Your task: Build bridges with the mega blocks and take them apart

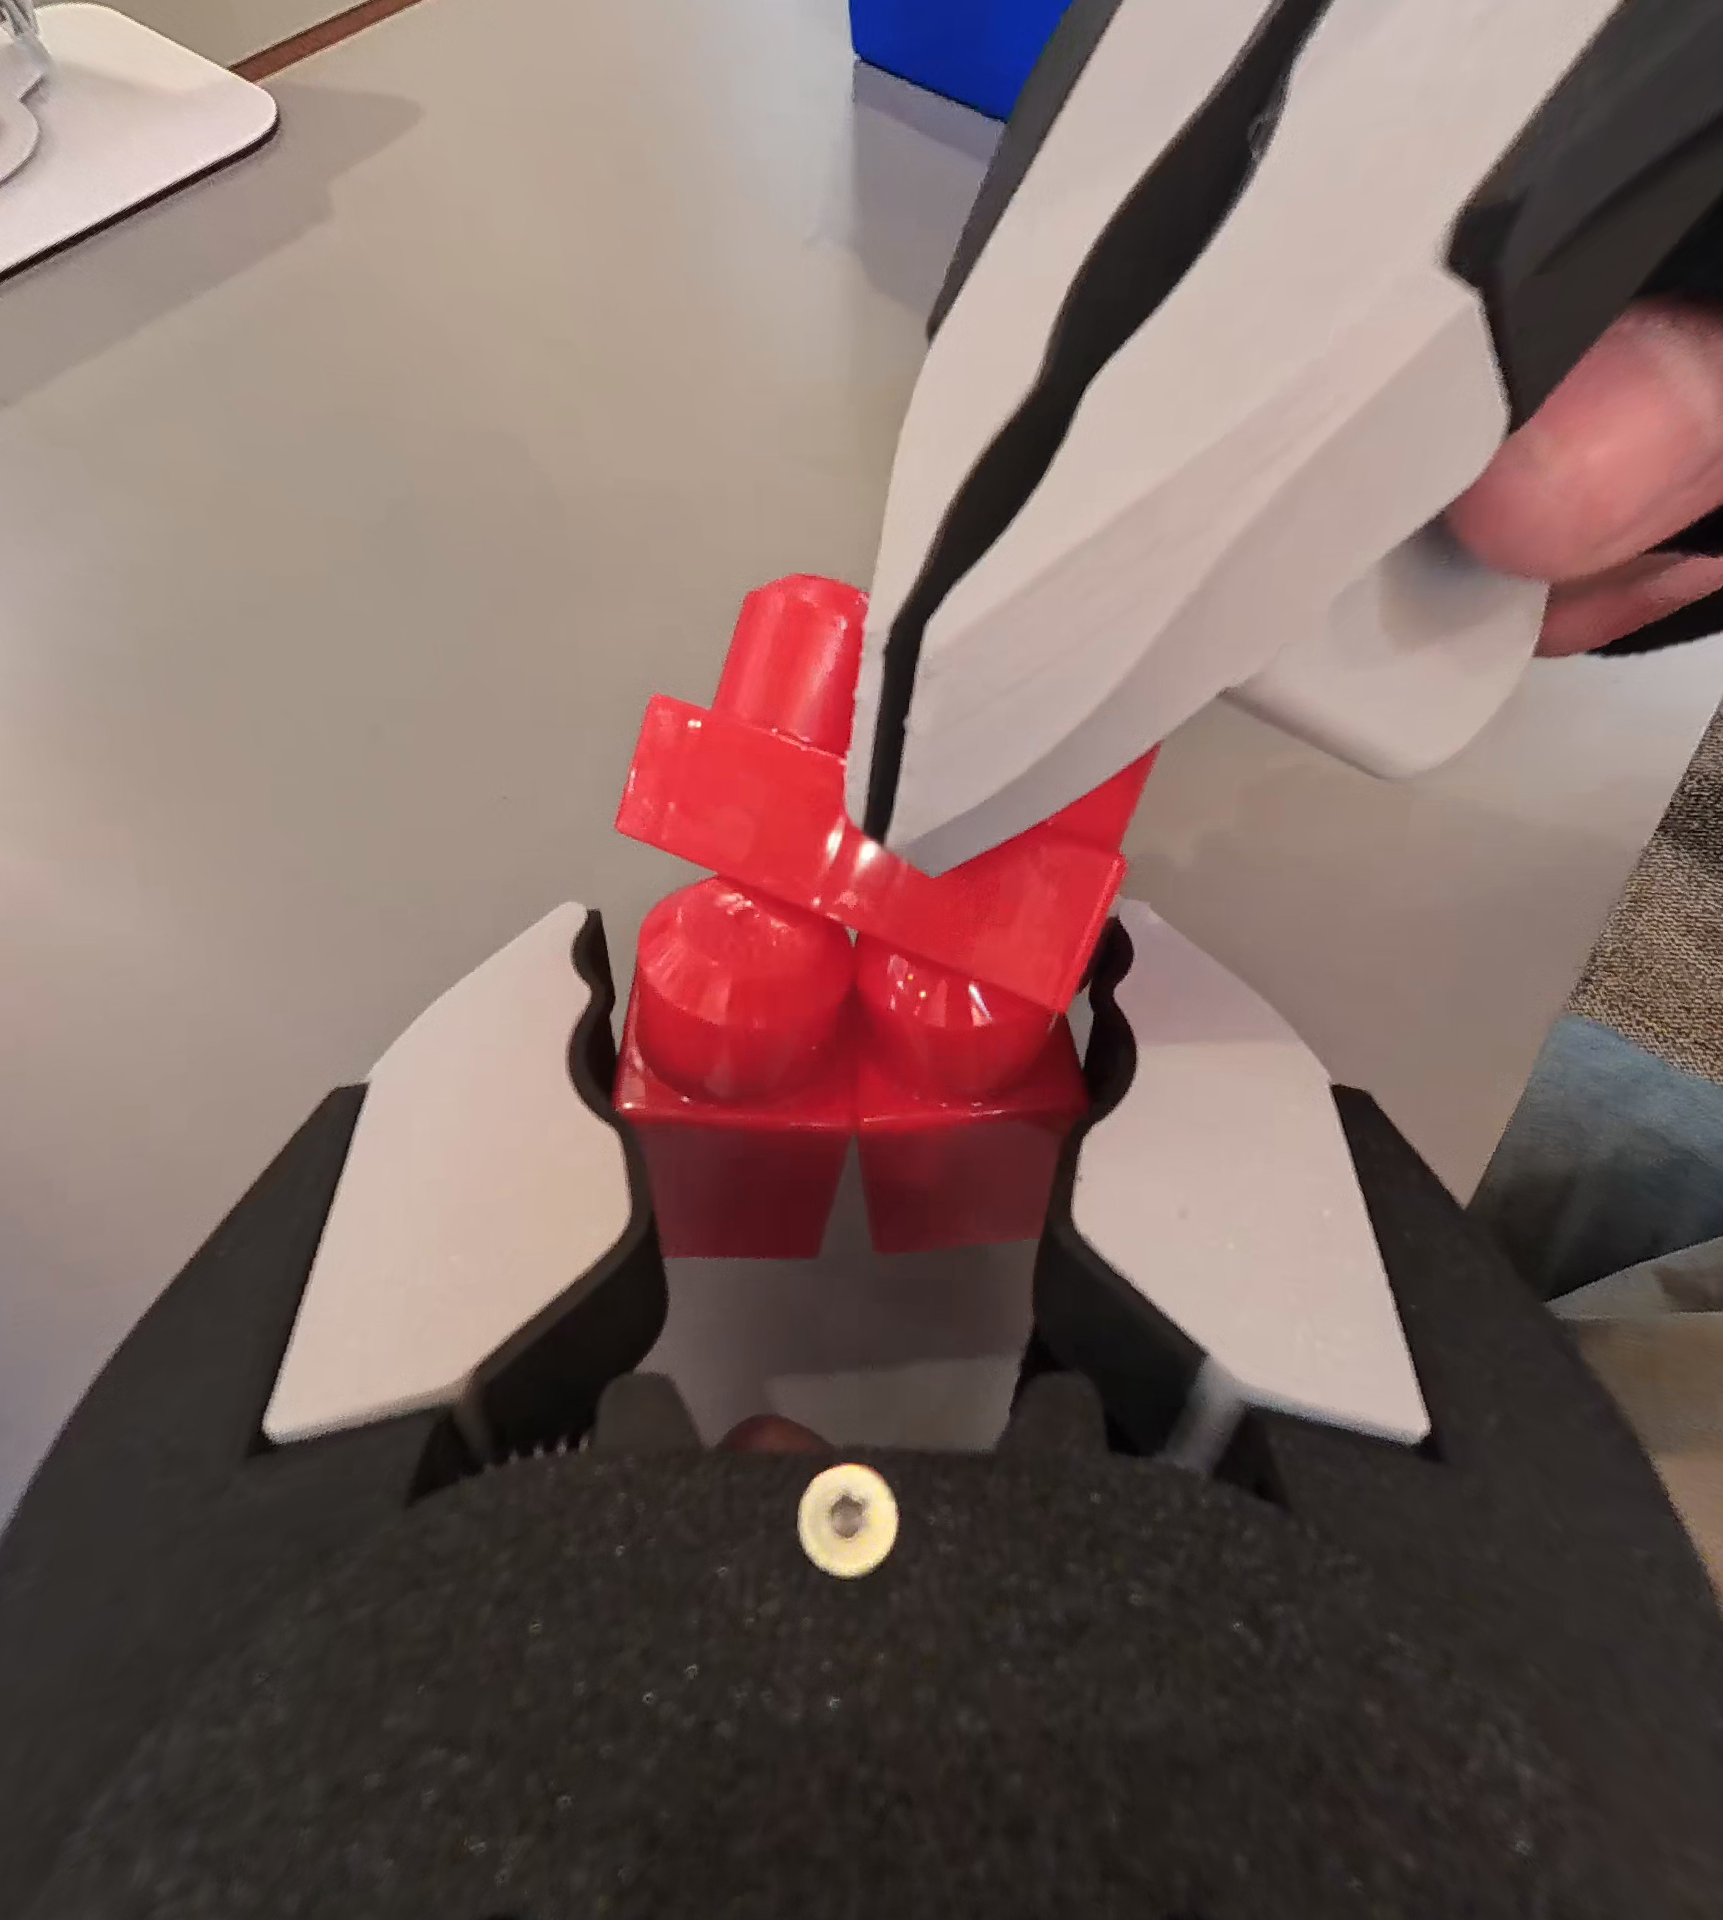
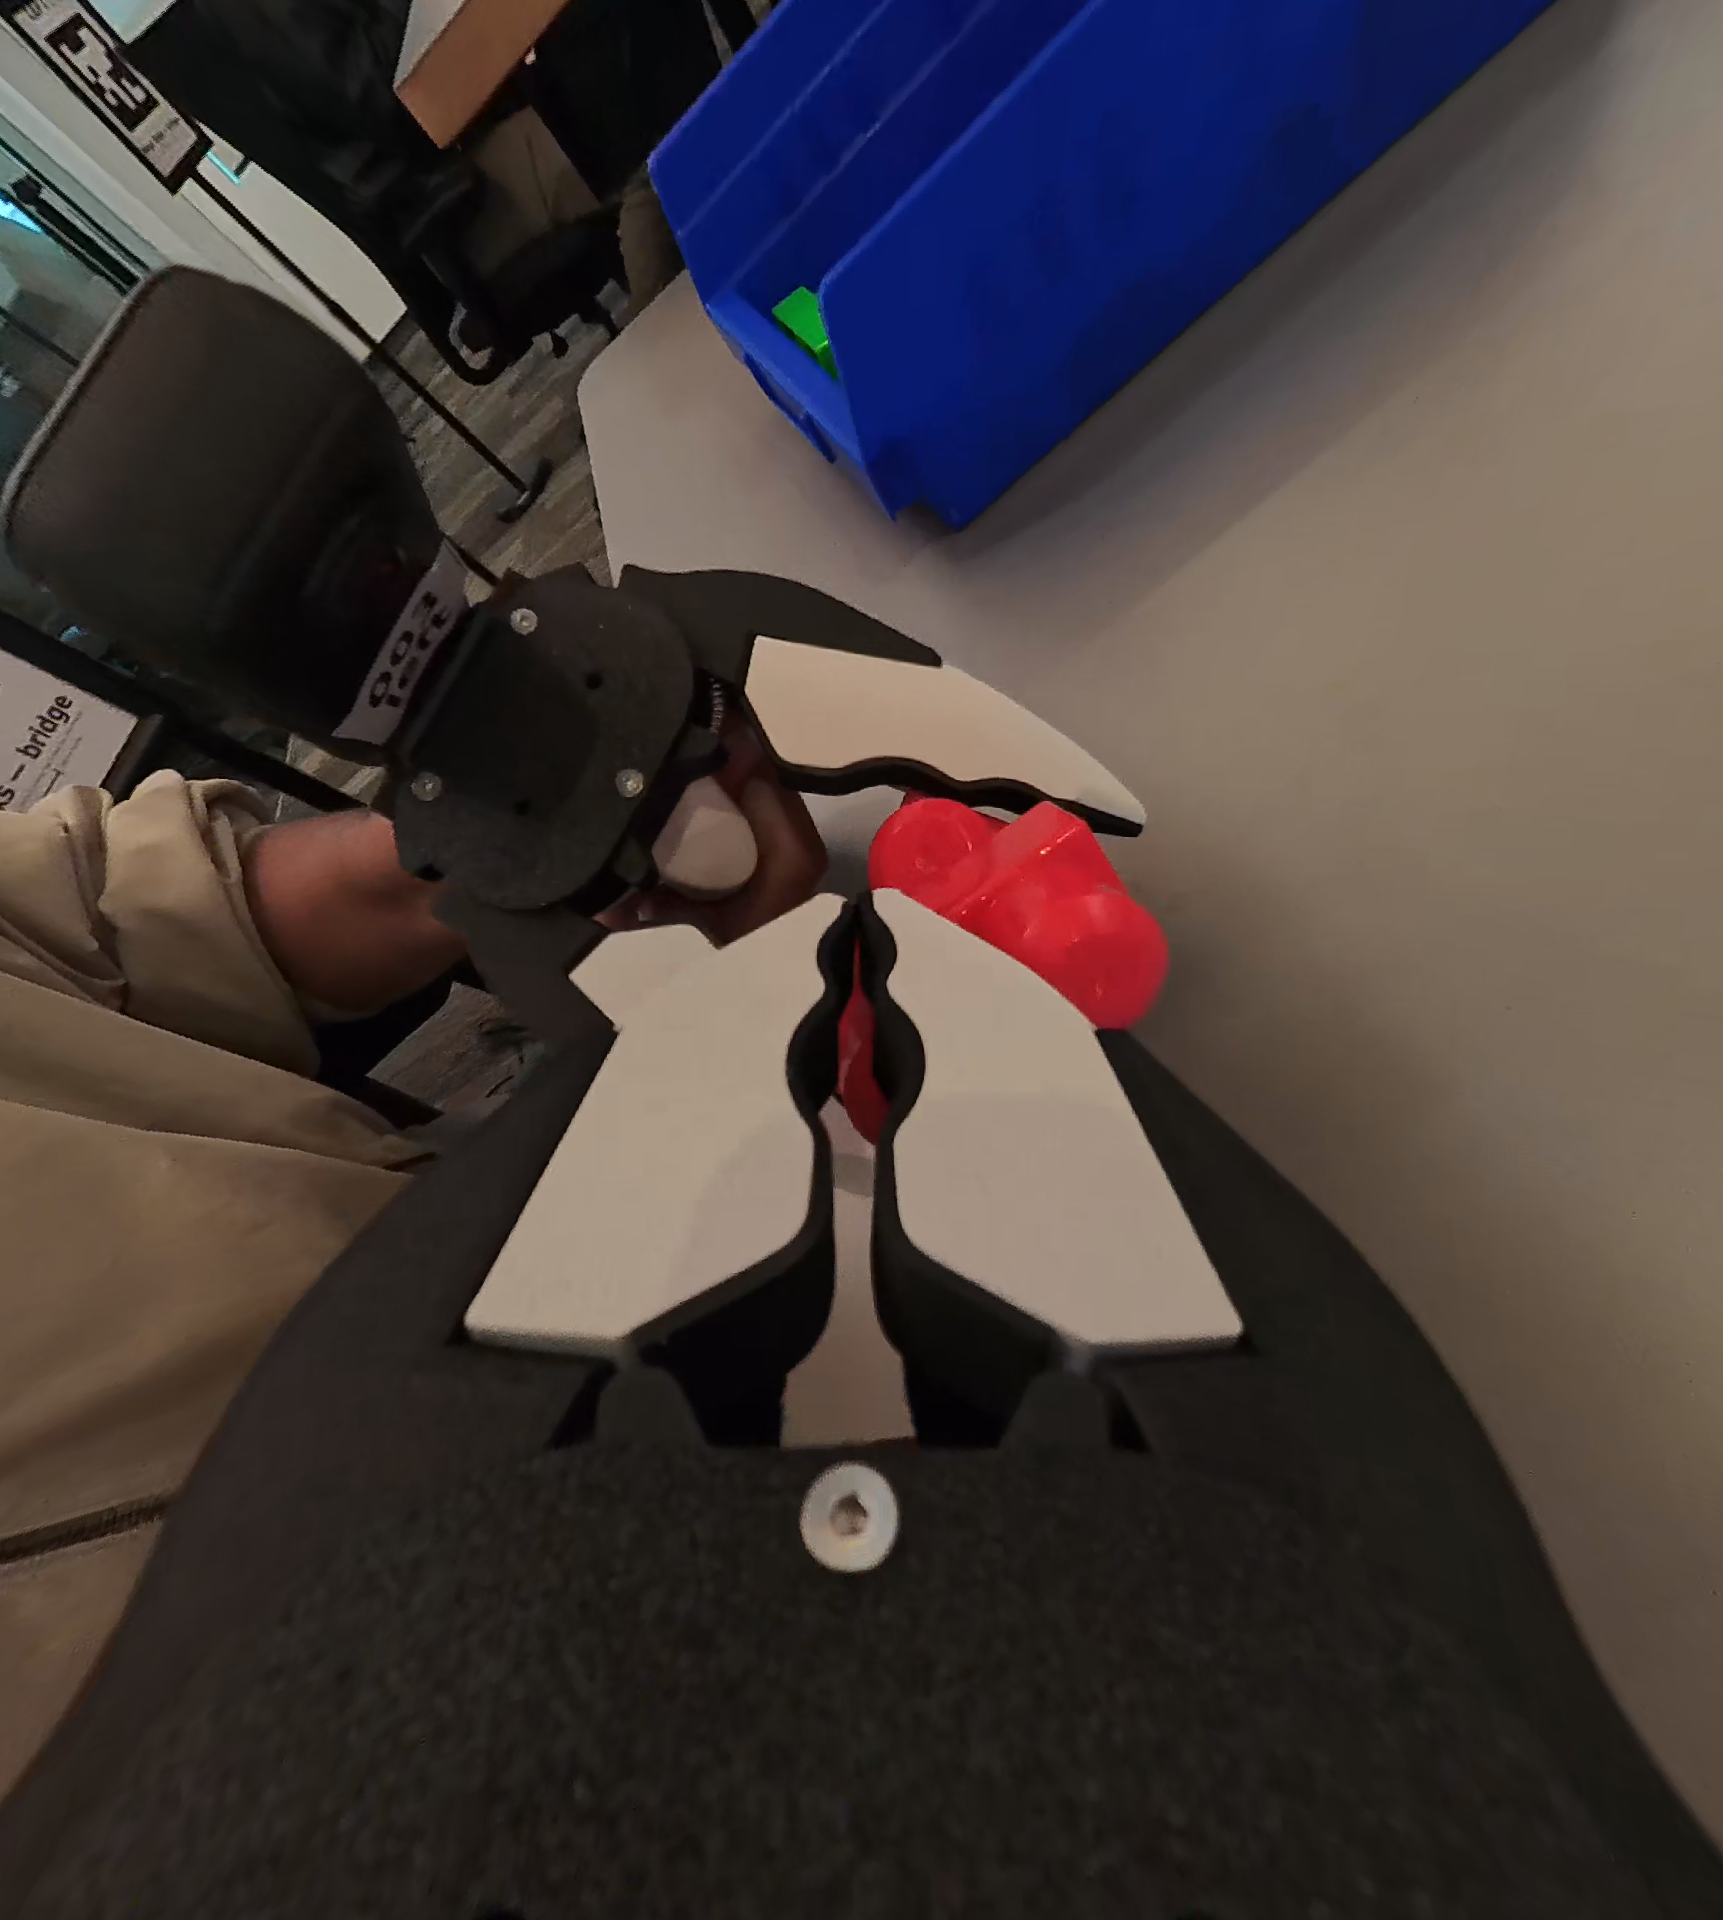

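A red two-stud mega block stands studs up between the fingers of my left gripper, which is shut on its sides. A second red block sits tilted on top of its studs, one of its own studs pointing up. My right gripper comes down from the upper right and is shut on this tilted block. In the right wrist view the right gripper pinches red plastic, and the red blocks lie under the left gripper's upper finger. Its lower finger is hidden.
A blue bin holding a green block stands on the grey table behind the blocks. A white tray with a glass sits far left. The table edge runs close on the right. A chair stands beyond. There is about 6 cm between the tips of the two grippers.
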### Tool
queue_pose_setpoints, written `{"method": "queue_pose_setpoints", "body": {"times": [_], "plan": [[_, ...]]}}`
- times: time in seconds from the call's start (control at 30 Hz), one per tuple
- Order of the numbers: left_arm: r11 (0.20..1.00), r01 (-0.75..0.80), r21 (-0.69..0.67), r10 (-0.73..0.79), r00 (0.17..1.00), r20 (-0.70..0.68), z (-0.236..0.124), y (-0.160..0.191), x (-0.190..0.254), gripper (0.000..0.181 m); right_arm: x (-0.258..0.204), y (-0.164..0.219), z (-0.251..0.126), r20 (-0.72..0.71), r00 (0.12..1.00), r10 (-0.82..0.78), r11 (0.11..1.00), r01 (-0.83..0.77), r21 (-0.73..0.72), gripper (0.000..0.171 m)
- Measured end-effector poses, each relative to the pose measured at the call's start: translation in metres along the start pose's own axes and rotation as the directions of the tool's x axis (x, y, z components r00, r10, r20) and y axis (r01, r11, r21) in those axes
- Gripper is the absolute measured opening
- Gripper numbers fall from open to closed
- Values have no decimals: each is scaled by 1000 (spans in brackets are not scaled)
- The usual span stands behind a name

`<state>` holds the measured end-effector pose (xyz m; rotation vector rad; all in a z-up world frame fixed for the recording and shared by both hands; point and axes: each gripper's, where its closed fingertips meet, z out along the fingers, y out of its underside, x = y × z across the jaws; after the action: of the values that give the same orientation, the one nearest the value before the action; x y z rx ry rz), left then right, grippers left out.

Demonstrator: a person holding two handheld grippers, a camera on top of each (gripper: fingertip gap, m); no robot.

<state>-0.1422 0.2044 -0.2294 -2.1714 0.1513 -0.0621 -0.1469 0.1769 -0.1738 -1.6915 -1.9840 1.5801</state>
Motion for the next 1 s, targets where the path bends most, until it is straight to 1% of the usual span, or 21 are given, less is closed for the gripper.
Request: {"method": "queue_pose_setpoints", "body": {"times": [0.13,0.23,0.4,0.53,0.6,0.7,0.87,0.93,1.0], "plan": [[998,26,-57,-26,1000,2,5,10,-3,88,2,7,6,29,1000,-6,998,8,-63,0],[998,33,-61,-34,999,-6,7,14,-3,88,4,9,8,26,999,-31,994,34,-106,0],[1000,17,10,-17,1000,-19,1,0,0,88,-6,-4,4,32,994,-101,987,104,-122,0],[998,45,54,-42,998,-50,-1,-5,2,88,-8,-8,1,73,995,-69,991,77,-110,0],[994,83,76,-76,993,-95,-3,-9,6,88,-14,-13,-2,108,992,-68,992,78,-95,0],[976,155,152,-125,974,-188,-12,-22,11,88,-30,-25,-7,159,980,-117,988,132,-83,0],[930,224,291,-127,940,-317,-39,-49,16,88,-59,-50,-9,233,952,-198,975,216,-54,0],[933,202,298,-113,950,-290,-41,-51,14,88,-62,-56,-6,240,949,-205,973,224,-56,0],[947,161,277,-88,962,-258,-40,-48,12,88,-63,-55,-2,247,947,-205,972,226,-62,0]]}}
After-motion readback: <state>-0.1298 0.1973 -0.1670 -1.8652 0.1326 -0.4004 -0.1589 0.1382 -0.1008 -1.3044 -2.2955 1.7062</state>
